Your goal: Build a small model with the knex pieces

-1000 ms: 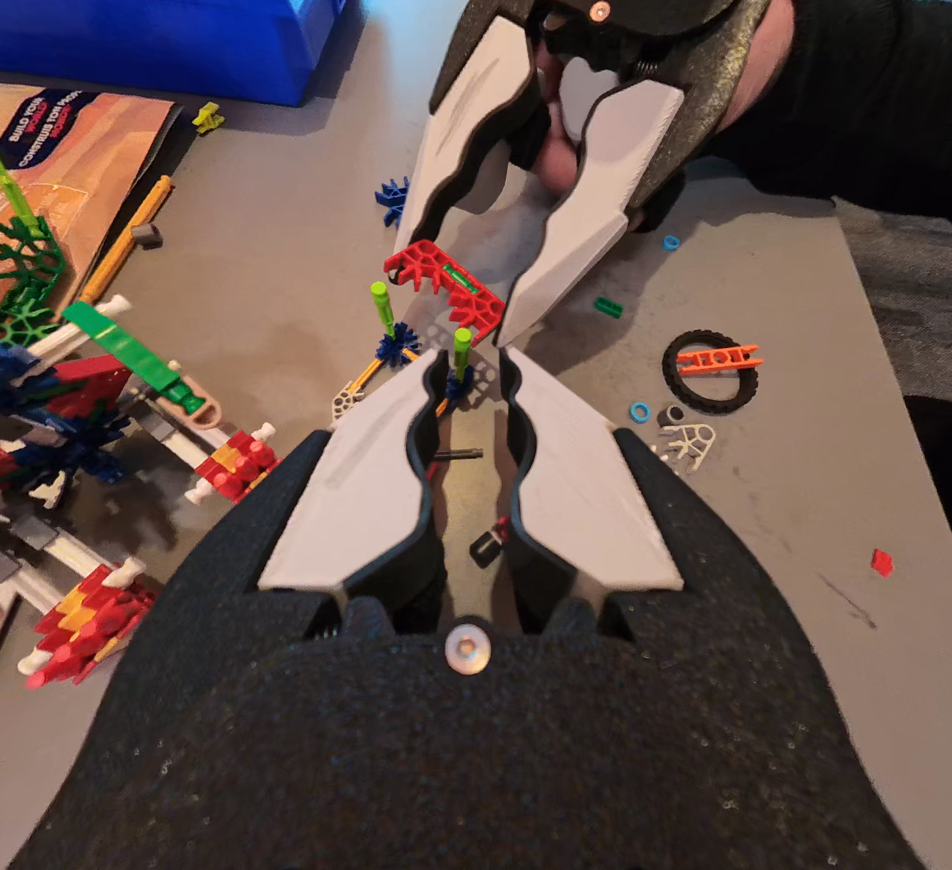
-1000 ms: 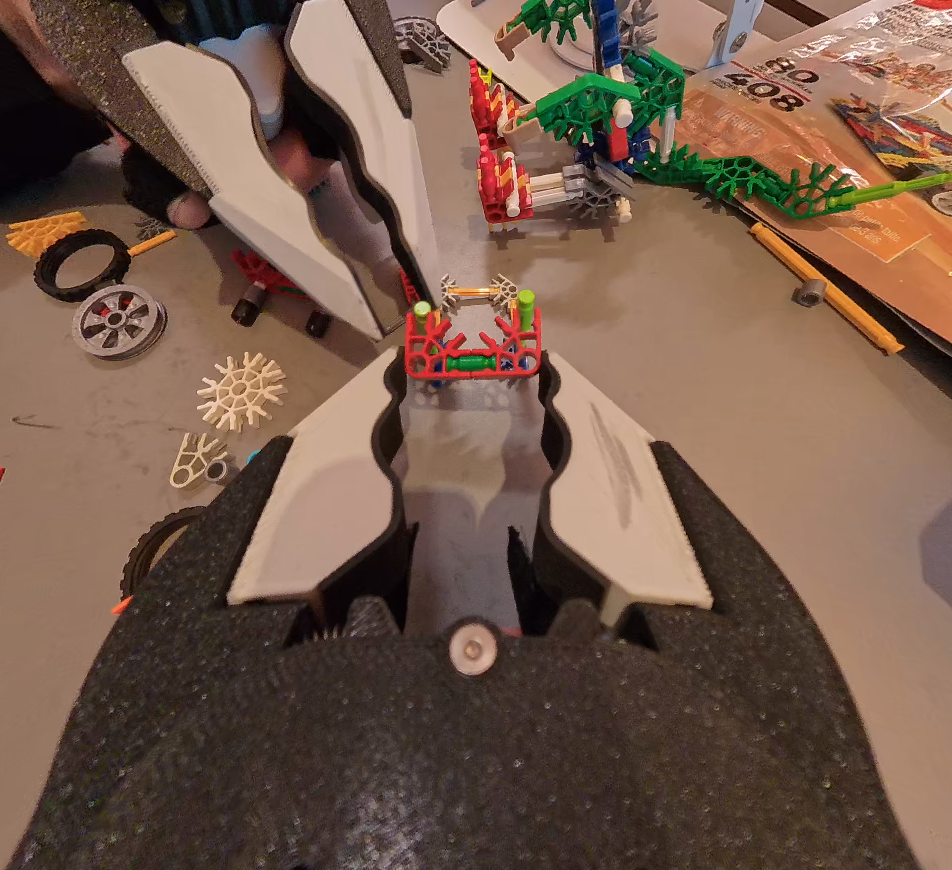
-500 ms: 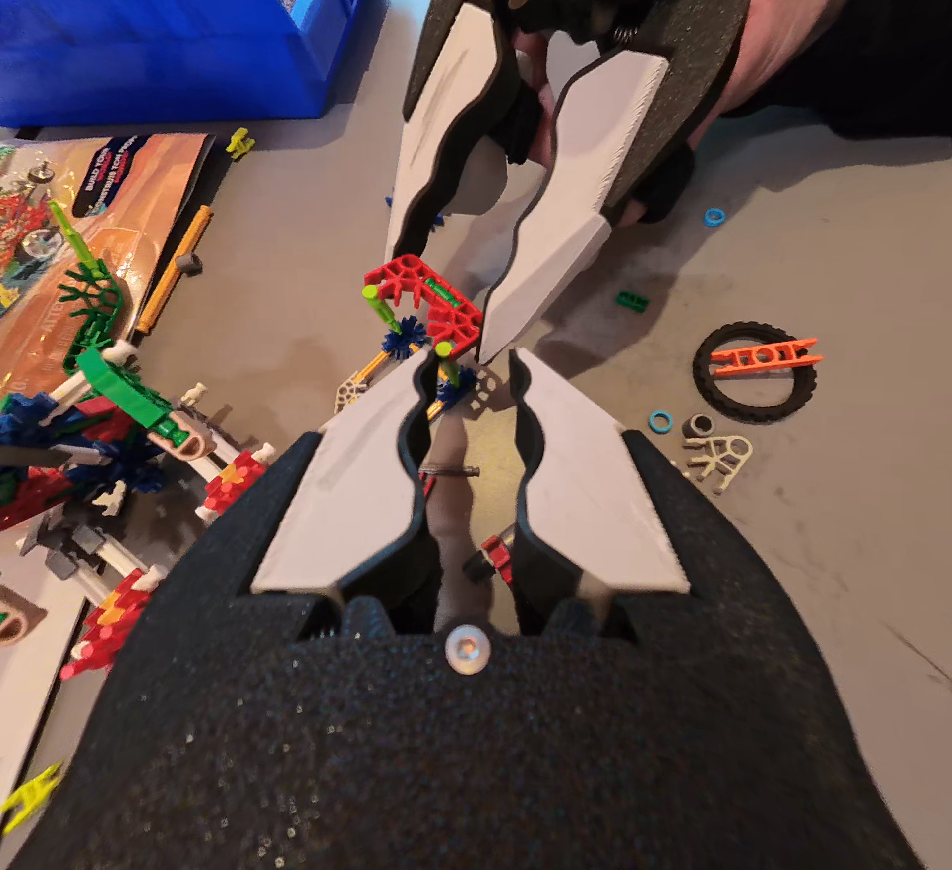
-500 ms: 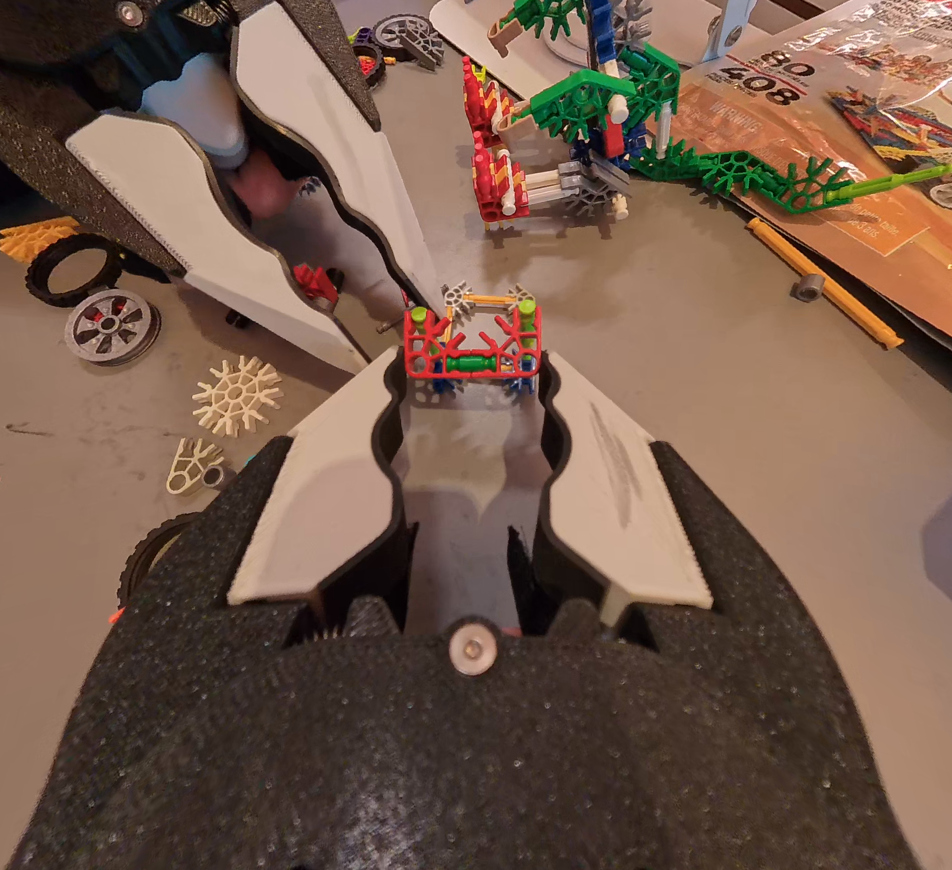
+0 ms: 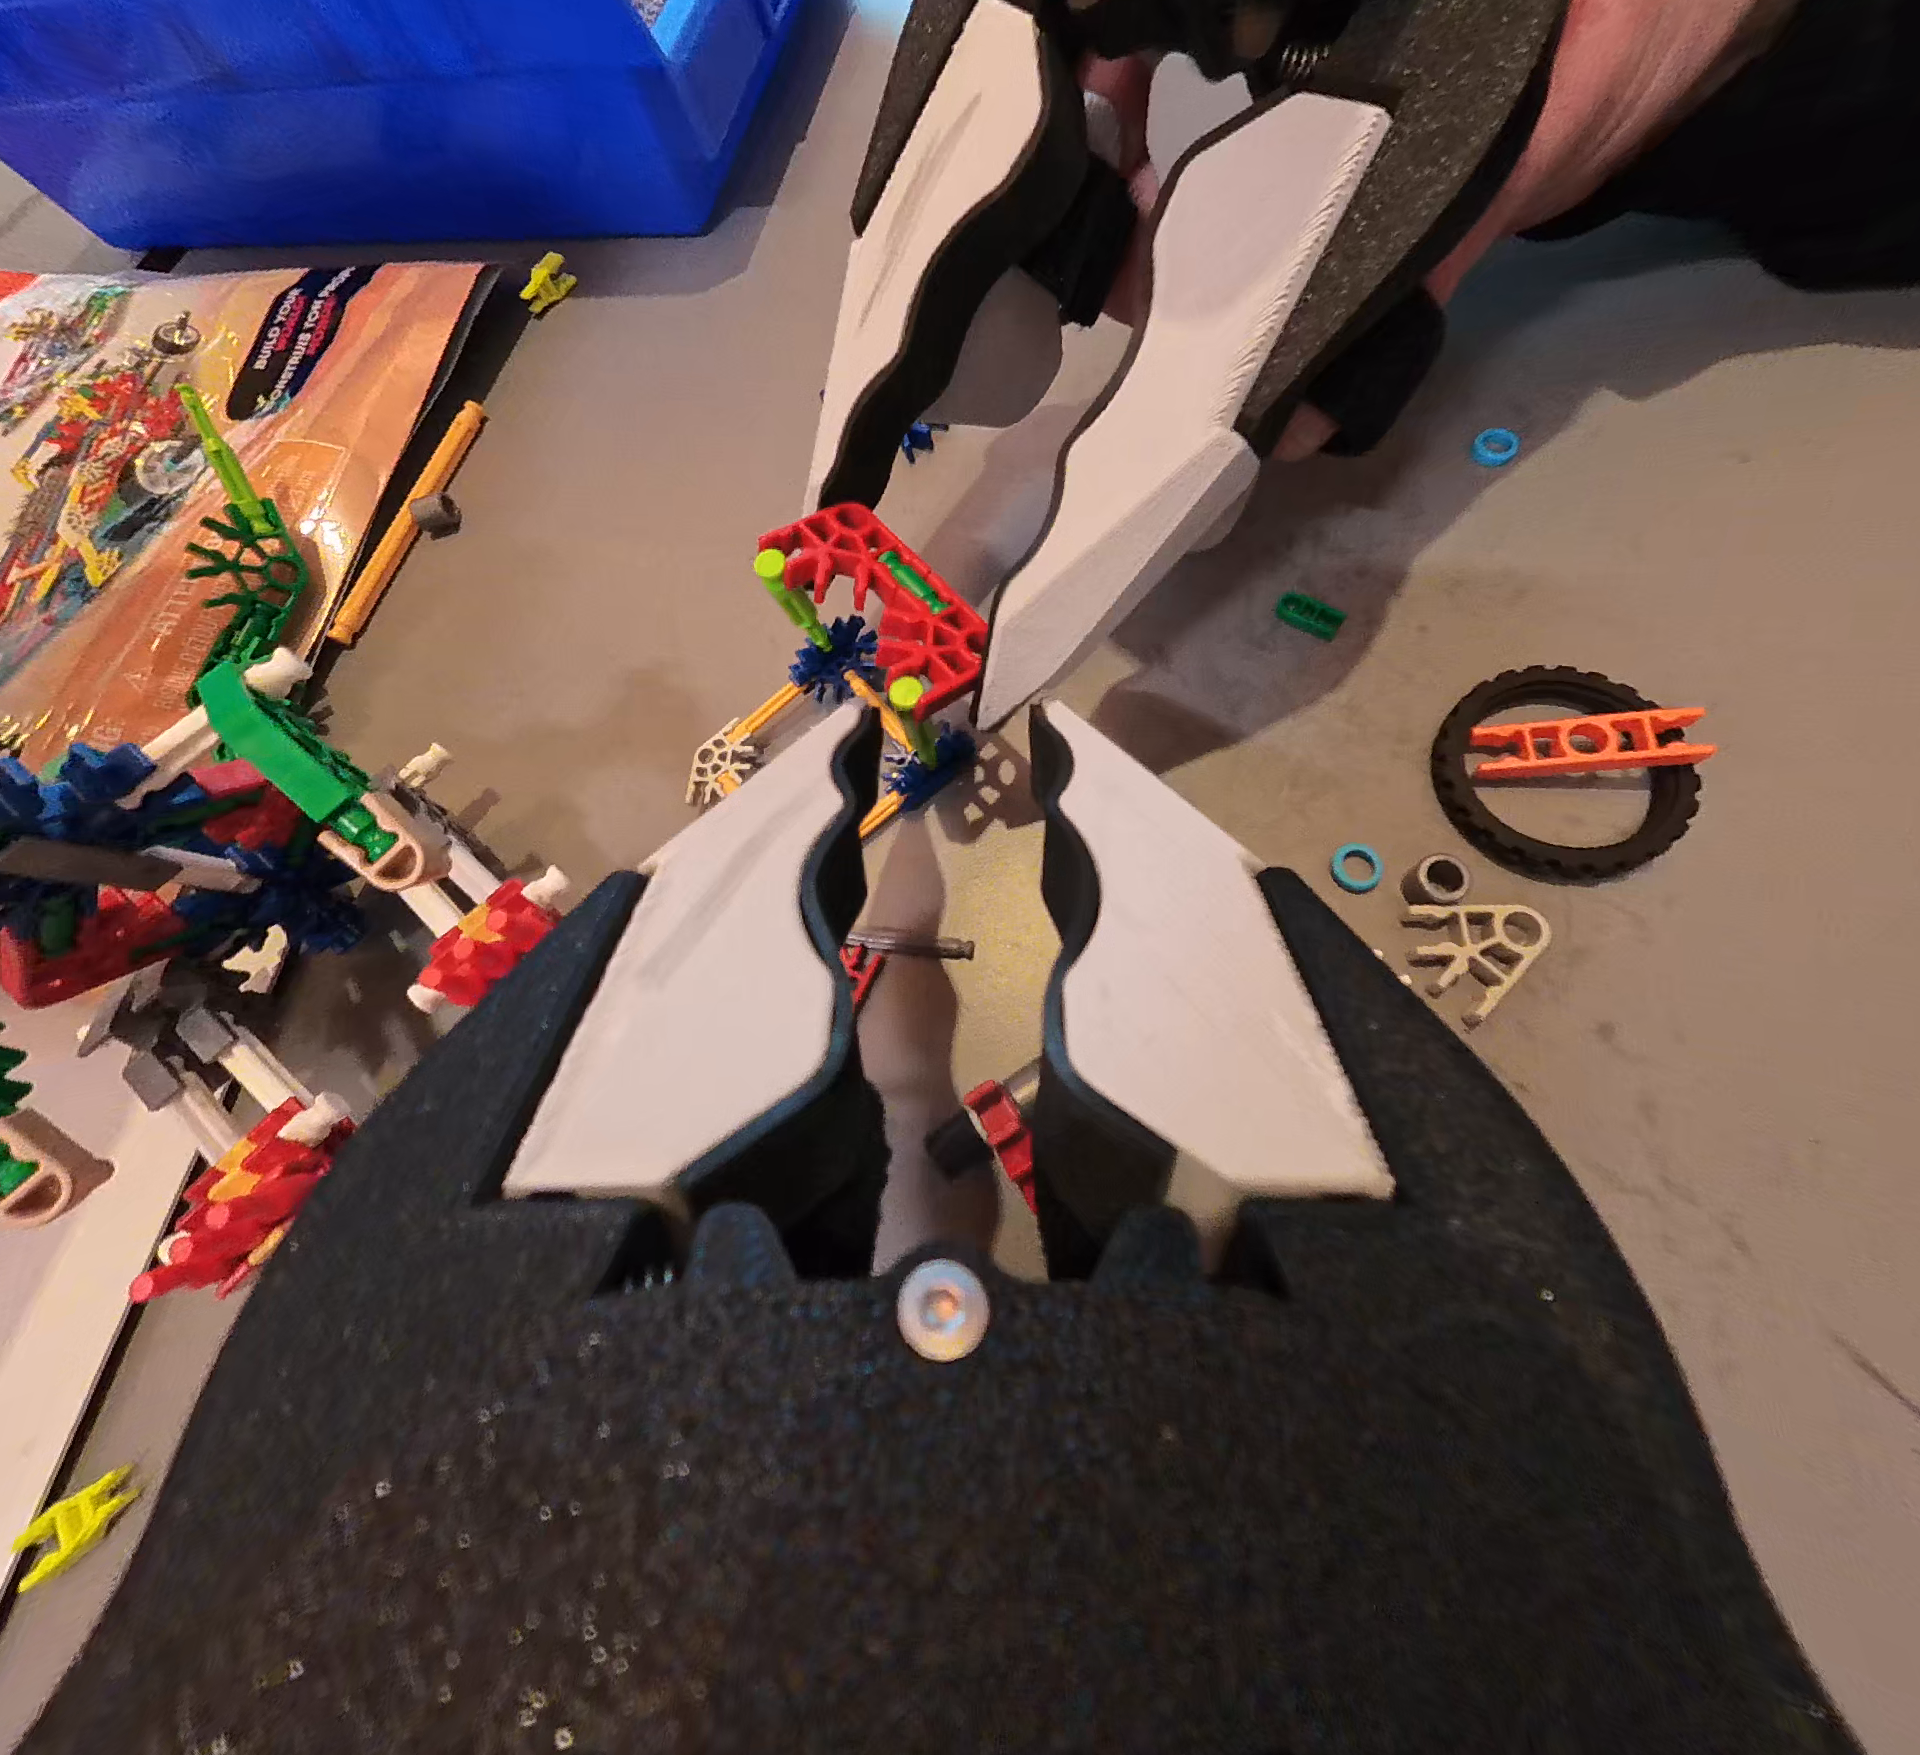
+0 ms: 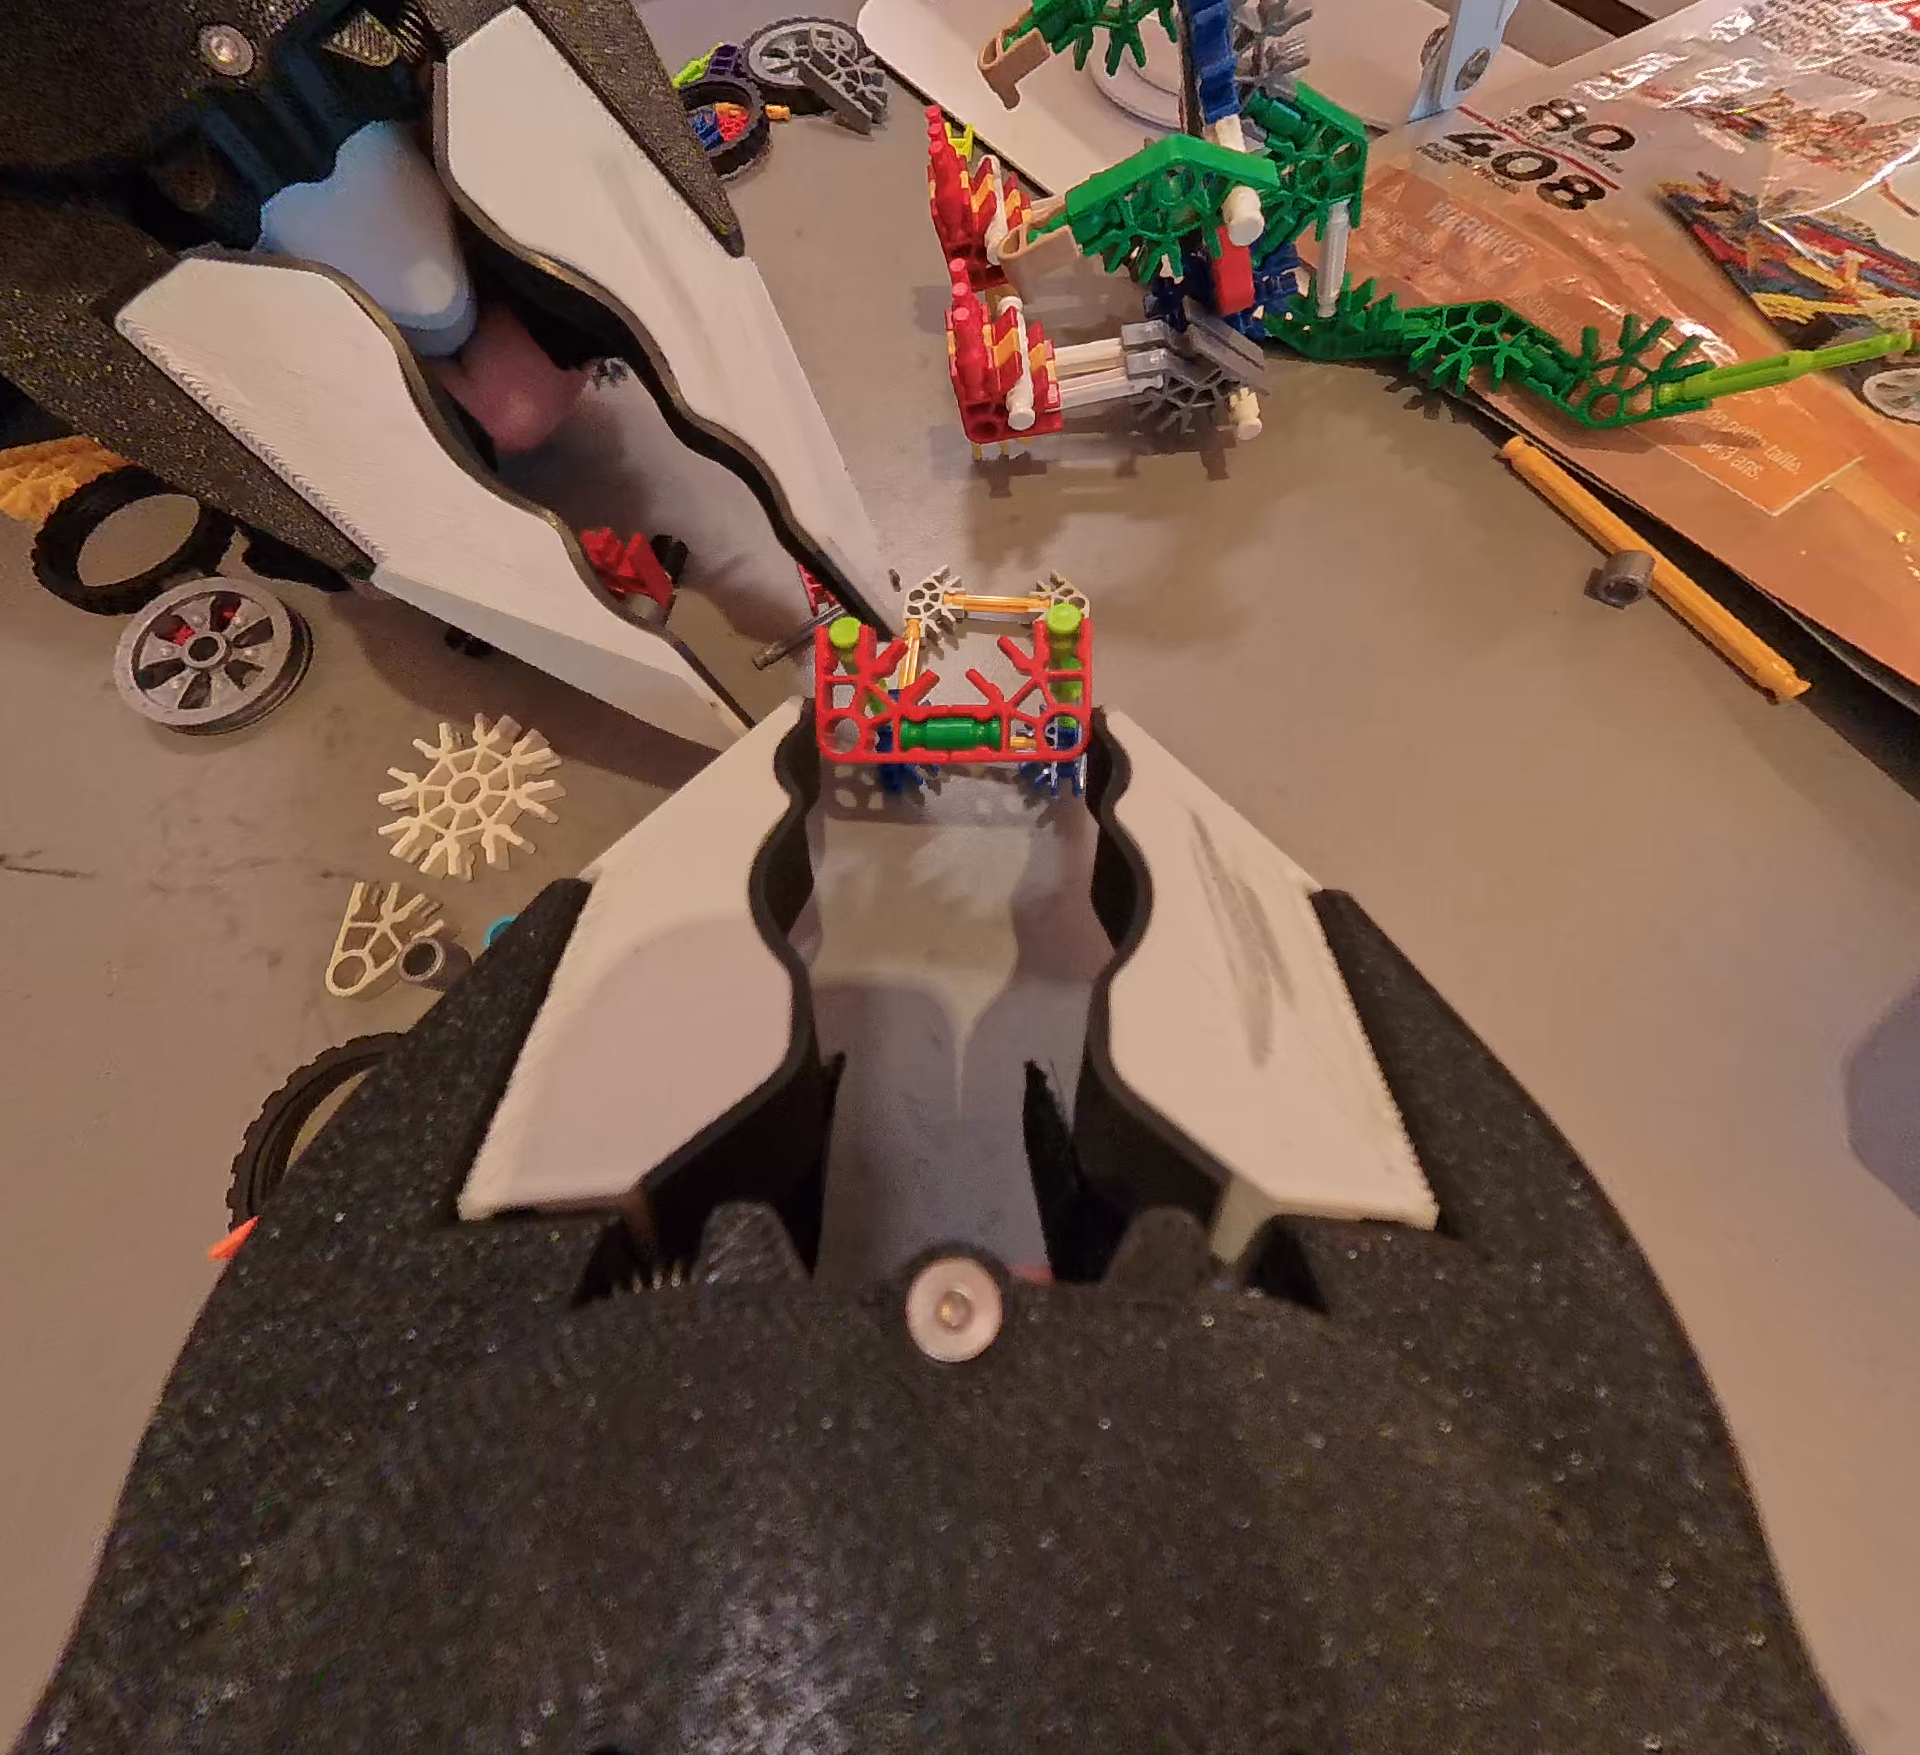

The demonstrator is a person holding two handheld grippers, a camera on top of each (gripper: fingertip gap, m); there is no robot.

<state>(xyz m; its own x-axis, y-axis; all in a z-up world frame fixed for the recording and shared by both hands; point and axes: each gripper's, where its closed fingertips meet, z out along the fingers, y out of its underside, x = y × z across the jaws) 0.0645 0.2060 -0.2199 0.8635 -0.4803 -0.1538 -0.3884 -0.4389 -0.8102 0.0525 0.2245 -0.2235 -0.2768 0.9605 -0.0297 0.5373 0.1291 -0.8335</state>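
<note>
A small assembly of red connectors, a green rod, lime rods, blue connectors and yellow rods stands on the grey table. My right gripper is shut on it, one fingertip on each side of the red frame. In the left wrist view the assembly sits between the right gripper's tips. My left gripper is open, its tips right at the assembly's near blue connector. In the right wrist view the left gripper comes in from the upper left, one tip by the left lime rod.
A blue bin and a printed bag lie far left. A large green, red and blue model stands behind the assembly. A yellow rod, a white snowflake connector, a grey wheel and a tyre with an orange piece lie around.
The left gripper has drawn back a little and swung sideways around the assembly, its fingers slightly wider apart. The right gripper has kept its hold on the red assembly in place.
</note>
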